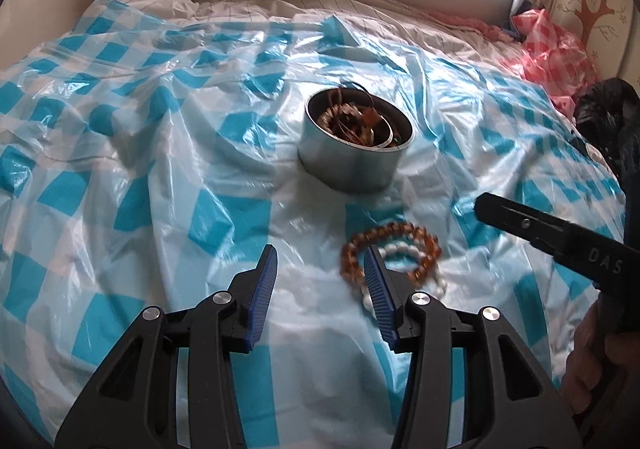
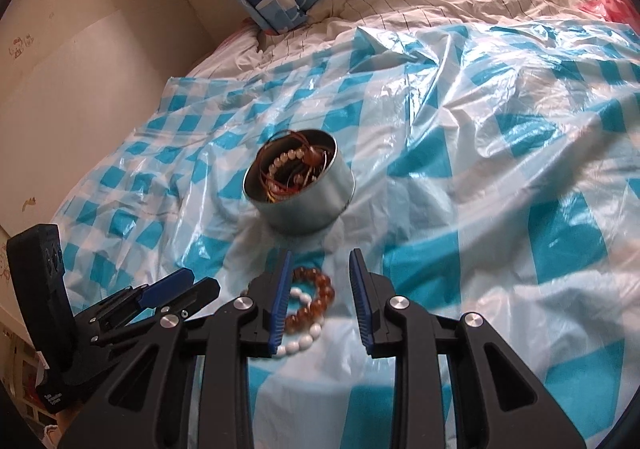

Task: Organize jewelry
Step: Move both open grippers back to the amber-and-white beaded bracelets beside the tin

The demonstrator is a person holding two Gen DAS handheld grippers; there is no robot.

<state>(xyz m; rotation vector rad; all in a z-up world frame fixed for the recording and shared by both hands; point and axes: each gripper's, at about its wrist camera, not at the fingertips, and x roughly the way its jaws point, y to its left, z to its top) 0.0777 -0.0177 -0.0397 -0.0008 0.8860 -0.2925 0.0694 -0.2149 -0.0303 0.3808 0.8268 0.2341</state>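
left tool (image 1: 322,263) agape | right tool (image 2: 319,271) agape — bracelets (image 2: 310,303) below | tin (image 2: 300,189) beyond

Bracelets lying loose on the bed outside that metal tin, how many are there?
2. An amber bead bracelet and a white bead bracelet lie overlapping on the checked plastic sheet, in front of the tin. More jewelry sits tangled inside the tin, uncountable.

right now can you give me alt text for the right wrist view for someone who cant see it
The open right gripper hovers over an amber bead bracelet and a white bead bracelet on a blue-checked plastic sheet. Beyond sits a round metal tin of jewelry; the left gripper is at left.
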